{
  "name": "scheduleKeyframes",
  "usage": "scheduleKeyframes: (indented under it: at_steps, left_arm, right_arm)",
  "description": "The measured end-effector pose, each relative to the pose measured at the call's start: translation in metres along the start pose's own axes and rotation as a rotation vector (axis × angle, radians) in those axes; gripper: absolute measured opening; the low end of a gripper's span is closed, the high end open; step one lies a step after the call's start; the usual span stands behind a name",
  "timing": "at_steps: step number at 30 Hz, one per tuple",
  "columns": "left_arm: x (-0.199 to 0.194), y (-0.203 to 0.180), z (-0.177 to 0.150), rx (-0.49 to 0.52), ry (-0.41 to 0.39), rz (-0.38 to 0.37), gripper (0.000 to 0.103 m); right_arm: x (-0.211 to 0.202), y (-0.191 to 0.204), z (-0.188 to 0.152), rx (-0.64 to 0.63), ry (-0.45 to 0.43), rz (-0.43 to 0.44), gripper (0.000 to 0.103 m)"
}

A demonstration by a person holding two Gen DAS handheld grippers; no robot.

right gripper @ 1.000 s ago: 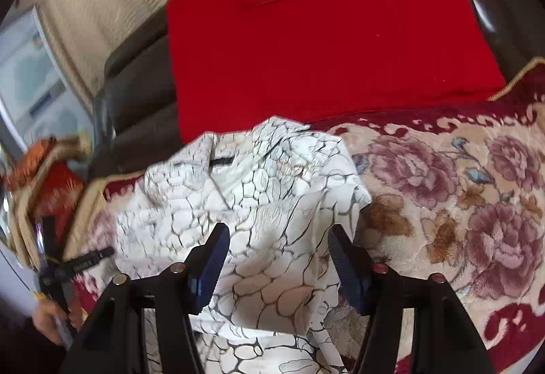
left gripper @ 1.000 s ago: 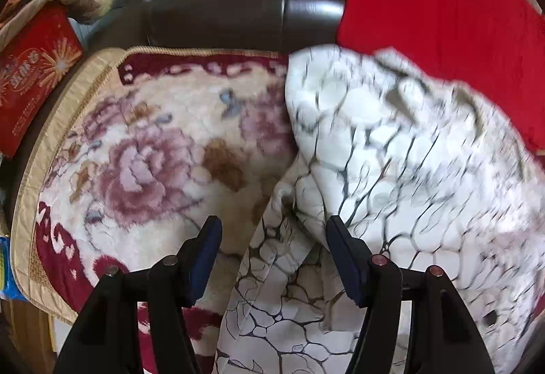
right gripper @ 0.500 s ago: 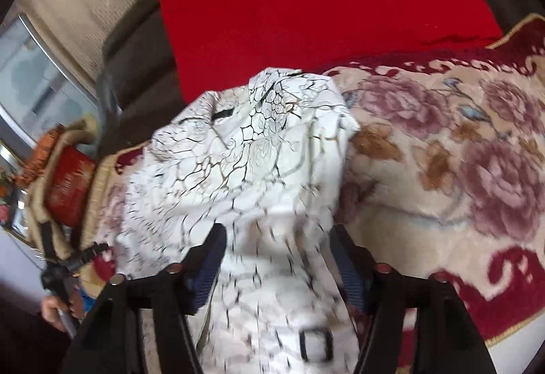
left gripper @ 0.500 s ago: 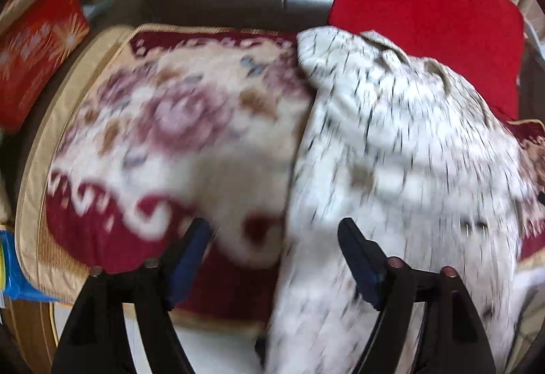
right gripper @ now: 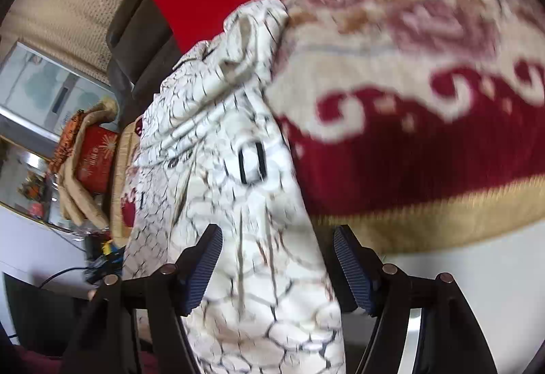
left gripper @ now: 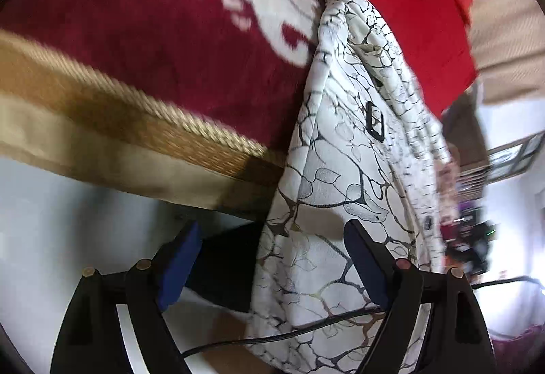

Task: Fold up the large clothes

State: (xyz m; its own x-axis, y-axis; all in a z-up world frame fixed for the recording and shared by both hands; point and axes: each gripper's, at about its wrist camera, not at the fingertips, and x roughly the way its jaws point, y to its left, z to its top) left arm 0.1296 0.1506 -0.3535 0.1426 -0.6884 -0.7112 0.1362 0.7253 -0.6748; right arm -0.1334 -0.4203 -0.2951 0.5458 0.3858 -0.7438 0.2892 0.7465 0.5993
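In the left wrist view the left gripper [left gripper: 269,259] fills the bottom of the frame, its jaws standing apart and opening. The white garment [left gripper: 344,169], printed all over with dark crackle lines, runs from the upper centre down to the bottom centre and hangs over the front edge of the floral blanket [left gripper: 153,43]. Its lower part lies between the two blue pads; the right pad sits against the cloth, while the left pad stands clear of it over a dark gap. Neither pad presses on it.

In the right wrist view the right gripper [right gripper: 277,261] also stands apart, with no more than a slight widening. The same garment [right gripper: 238,190] comes down from the upper centre and passes between its pads at the bottom centre, close to the left pad and with a gap before the right pad.

One black rectangular buckle [left gripper: 374,125] shows on the garment in the left view; the same kind of buckle [right gripper: 252,162] shows mid-frame in the right view. One red cushion [left gripper: 408,23] lies at the upper right of the left view. A red box [right gripper: 95,159] sits at the left edge of the right view; its gold printing is too blurred to read. A thin black cable [left gripper: 272,334] crosses the bottom of the left view.
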Motion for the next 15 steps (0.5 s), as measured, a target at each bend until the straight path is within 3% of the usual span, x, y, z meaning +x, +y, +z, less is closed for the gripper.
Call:
scheduleKeyframes:
  at_steps: [5, 7, 11, 13, 15]
  left_arm:
    - [0.031, 0.003, -0.004, -0.057, 0.053, -0.240, 0.086]
    - [0.035, -0.006, -0.006, -0.032, 0.057, -0.281, 0.086]
    - [0.032, -0.032, -0.011, 0.063, 0.050, -0.276, 0.085]
    - [0.033, -0.043, -0.012, 0.104, 0.054, -0.264, 0.061]
    - [0.033, -0.048, -0.013, 0.119, 0.045, -0.256, 0.055]
  right_arm:
    - [0.006, -0.029, -0.023, 0.114, 0.013, 0.095, 0.074]
    - [0.010, -0.039, -0.031, 0.152, 0.020, 0.114, 0.074]
    - [0.023, -0.055, -0.042, 0.210, 0.037, 0.160, 0.078]
    - [0.035, -0.062, -0.046, 0.223, 0.031, 0.160, 0.079]
    - [0.050, -0.068, -0.048, 0.240, 0.057, 0.170, 0.079]
